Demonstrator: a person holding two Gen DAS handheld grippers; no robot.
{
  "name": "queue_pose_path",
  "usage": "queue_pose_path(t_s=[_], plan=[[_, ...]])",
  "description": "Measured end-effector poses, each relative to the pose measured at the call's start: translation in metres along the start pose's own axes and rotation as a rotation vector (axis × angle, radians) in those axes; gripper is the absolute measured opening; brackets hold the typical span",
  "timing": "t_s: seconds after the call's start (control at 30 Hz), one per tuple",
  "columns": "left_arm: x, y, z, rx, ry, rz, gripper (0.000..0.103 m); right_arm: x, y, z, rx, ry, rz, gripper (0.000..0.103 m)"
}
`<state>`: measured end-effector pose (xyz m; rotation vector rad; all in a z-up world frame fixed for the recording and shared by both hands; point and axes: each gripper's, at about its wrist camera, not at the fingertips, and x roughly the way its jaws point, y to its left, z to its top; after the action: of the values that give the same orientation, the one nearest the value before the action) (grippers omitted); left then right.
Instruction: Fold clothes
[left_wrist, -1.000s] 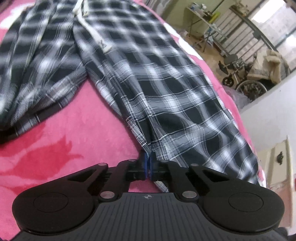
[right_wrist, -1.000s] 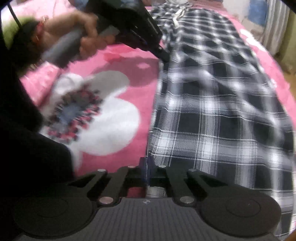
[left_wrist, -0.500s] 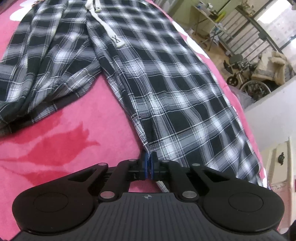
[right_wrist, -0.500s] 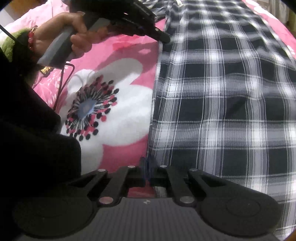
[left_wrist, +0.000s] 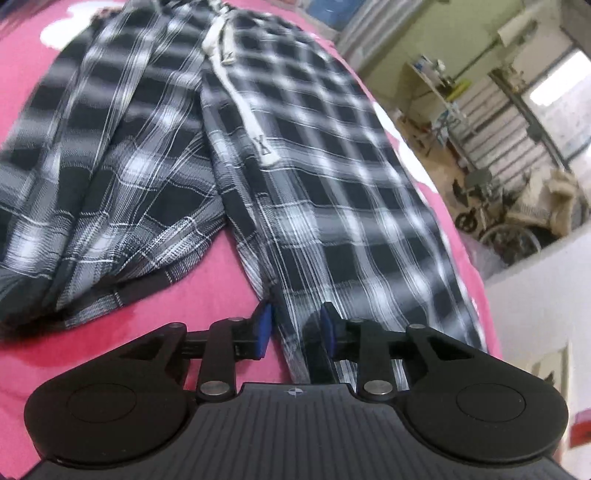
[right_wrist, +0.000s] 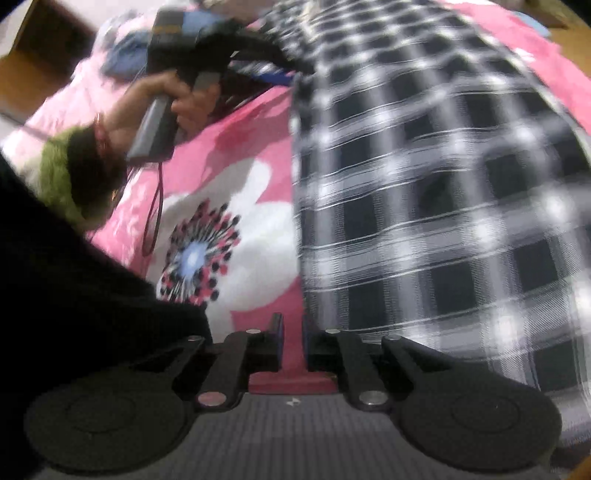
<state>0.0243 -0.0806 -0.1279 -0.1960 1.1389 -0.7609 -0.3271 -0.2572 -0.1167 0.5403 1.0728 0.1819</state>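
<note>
The left gripper is parted, the trousers' edge lying loose between its fingers. The right gripper gapes over the pink blanket, just beside the trousers spread across it.

Both tools have let go. The left gripper, clamped on the plaid trousers' inner edge half a second ago, now stands parted around it (cloth at 12 o'clock). The right gripper has likewise opened, hem edge at 1 o'clock.
</note>
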Motion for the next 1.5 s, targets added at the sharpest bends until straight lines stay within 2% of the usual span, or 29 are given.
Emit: queue_pose_path(t_s=[0.1,0.27,0.37,0.43,0.5,0.57,0.67,0.77,0.93,1.03,1.07,1.13,1.2,1.27,1.37,1.5], plan=[[-0.005,0.01,-0.005,-0.032,-0.012,0.028,0.001,-0.013,-0.012,-0.002,0.074,-0.049,-0.023,0.011],[-0.008,0.016,-0.01,-0.059,-0.021,0.026,0.001,-0.046,-0.049,-0.002,0.252,-0.198,-0.102,0.011],[-0.013,0.021,-0.007,-0.086,-0.014,0.009,0.006,-0.064,-0.07,0.005,0.342,-0.291,-0.19,0.011],[-0.026,0.022,-0.009,-0.076,-0.037,0.031,0.014,-0.067,-0.074,0.006,0.34,-0.312,-0.262,0.011],[-0.039,0.018,-0.012,-0.035,-0.078,0.074,0.017,-0.068,-0.074,0.006,0.32,-0.321,-0.338,0.011],[-0.047,0.007,-0.014,0.05,-0.134,0.104,0.017,-0.068,-0.075,0.007,0.3,-0.33,-0.414,0.011],[-0.051,-0.021,-0.022,0.223,-0.166,0.073,0.017,-0.066,-0.074,0.002,0.238,-0.309,-0.543,0.011],[-0.043,-0.045,-0.036,0.359,-0.119,0.011,0.017,-0.064,-0.084,-0.016,0.186,-0.226,-0.7,0.01],[-0.024,-0.066,-0.066,0.485,0.006,-0.008,0.018,-0.093,-0.1,-0.042,0.275,-0.216,-0.895,0.011],[-0.012,-0.078,-0.083,0.559,0.082,-0.019,0.018,-0.102,-0.096,-0.03,0.277,-0.269,-0.818,0.011],[-0.008,-0.082,-0.089,0.584,0.107,-0.023,0.018,-0.101,-0.091,-0.024,0.245,-0.285,-0.785,0.011],[-0.009,-0.082,-0.087,0.578,0.11,-0.017,0.018,-0.095,-0.079,-0.011,0.171,-0.307,-0.715,0.011],[-0.009,-0.08,-0.082,0.563,0.105,-0.004,0.018,-0.088,-0.07,-0.005,0.117,-0.296,-0.696,0.011],[-0.009,-0.076,-0.079,0.549,0.103,0.005,0.018,-0.087,-0.073,-0.012,0.126,-0.27,-0.727,0.011],[-0.007,-0.074,-0.079,0.538,0.101,0.003,0.018,-0.11,-0.089,-0.043,0.317,-0.278,-0.743,0.012],[-0.007,-0.075,-0.084,0.536,0.097,0.013,0.018,-0.143,-0.093,-0.104,0.642,-0.38,-0.587,0.015]])
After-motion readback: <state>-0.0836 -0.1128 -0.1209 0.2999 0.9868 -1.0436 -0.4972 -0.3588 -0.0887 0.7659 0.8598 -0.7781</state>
